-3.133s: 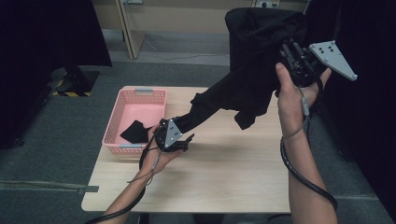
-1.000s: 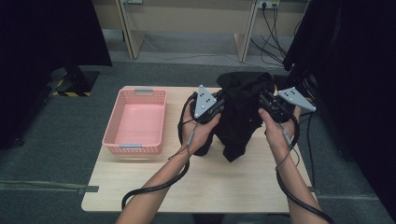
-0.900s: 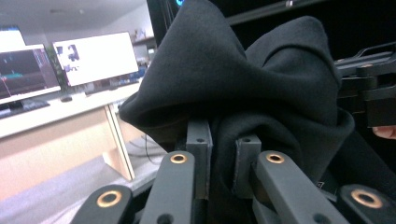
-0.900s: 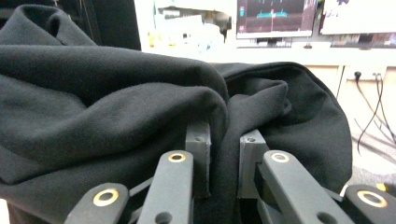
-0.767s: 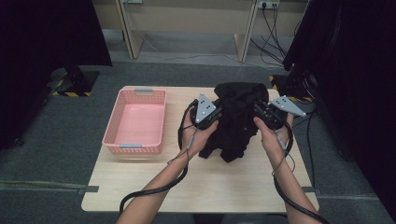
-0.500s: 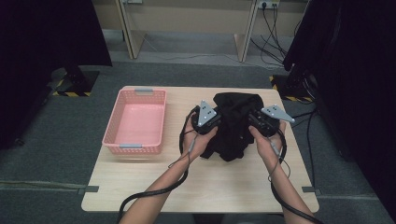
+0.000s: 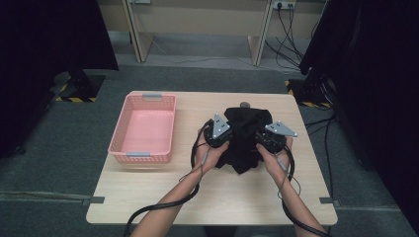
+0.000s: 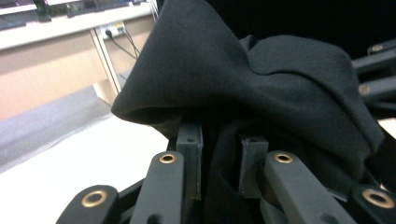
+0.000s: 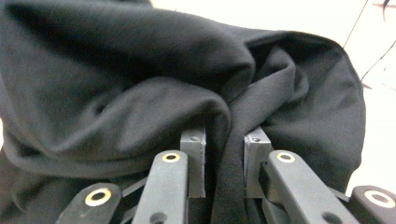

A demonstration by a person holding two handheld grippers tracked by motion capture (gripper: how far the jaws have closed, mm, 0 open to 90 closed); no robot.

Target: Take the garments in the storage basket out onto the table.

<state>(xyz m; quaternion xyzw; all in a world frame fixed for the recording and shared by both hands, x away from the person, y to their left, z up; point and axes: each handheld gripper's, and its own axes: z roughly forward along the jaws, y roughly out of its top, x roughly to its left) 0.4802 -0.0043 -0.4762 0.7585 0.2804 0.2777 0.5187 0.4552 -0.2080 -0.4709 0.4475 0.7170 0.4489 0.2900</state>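
The black garment [image 7: 244, 133] lies bunched on the table [image 7: 217, 197] between the left gripper [image 7: 220, 134] and right gripper [image 7: 267, 139]; a pink basket [image 7: 143, 129] sits beyond the left one. Up close, the left gripper [image 8: 219, 163] has cloth between jaws that have just been opening. The right gripper [image 9: 224, 163] stands narrow, pinching a fold.
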